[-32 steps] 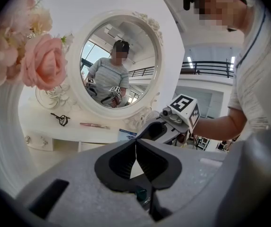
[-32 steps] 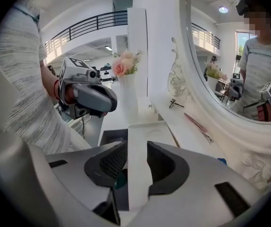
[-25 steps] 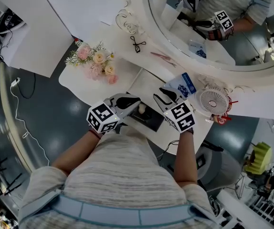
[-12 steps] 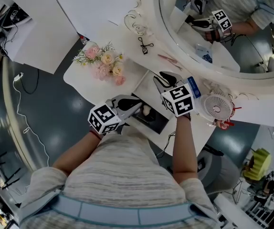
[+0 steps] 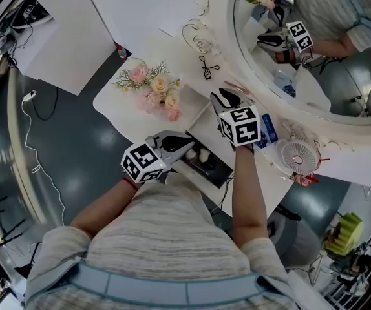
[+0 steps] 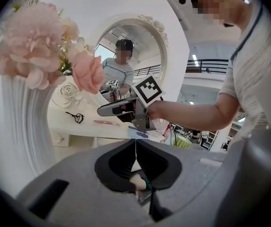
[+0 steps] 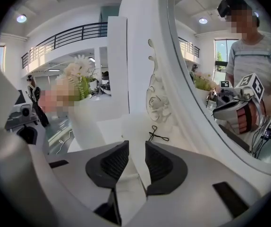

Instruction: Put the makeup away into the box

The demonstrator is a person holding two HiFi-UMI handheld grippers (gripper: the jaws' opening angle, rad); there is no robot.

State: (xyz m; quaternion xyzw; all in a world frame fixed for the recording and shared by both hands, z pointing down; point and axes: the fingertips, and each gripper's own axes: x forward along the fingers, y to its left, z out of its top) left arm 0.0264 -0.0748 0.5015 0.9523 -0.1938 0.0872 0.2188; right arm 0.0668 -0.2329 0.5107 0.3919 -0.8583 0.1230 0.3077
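A black box (image 5: pixel 215 170) sits at the front of the white dressing table (image 5: pixel 184 55), with pale round makeup pieces (image 5: pixel 203 155) inside. My left gripper (image 5: pixel 188 144) (image 6: pixel 135 143) rests at the box's left corner, jaws shut; a beige piece (image 6: pixel 136 180) shows low behind them, and I cannot tell if it is pinched. My right gripper (image 5: pixel 226 96) (image 7: pixel 136 146) hovers past the box near the mirror, its jaws closing with nothing between them. A black eyelash curler (image 5: pixel 206 67) (image 7: pixel 157 135) lies ahead of it. A thin pink stick (image 5: pixel 237 86) lies by the mirror's rim.
A large oval mirror (image 5: pixel 328 57) stands at the back right. A vase of pink and cream flowers (image 5: pixel 152 90) (image 6: pixel 41 56) is left of the box. A blue packet (image 5: pixel 268 129) and a small white fan (image 5: pixel 298 154) lie to the right. A wire ornament (image 5: pixel 201 42) stands behind the curler.
My right gripper has moved from beside the box toward the back of the table, nearer the eyelash curler. The left gripper has stayed at the box.
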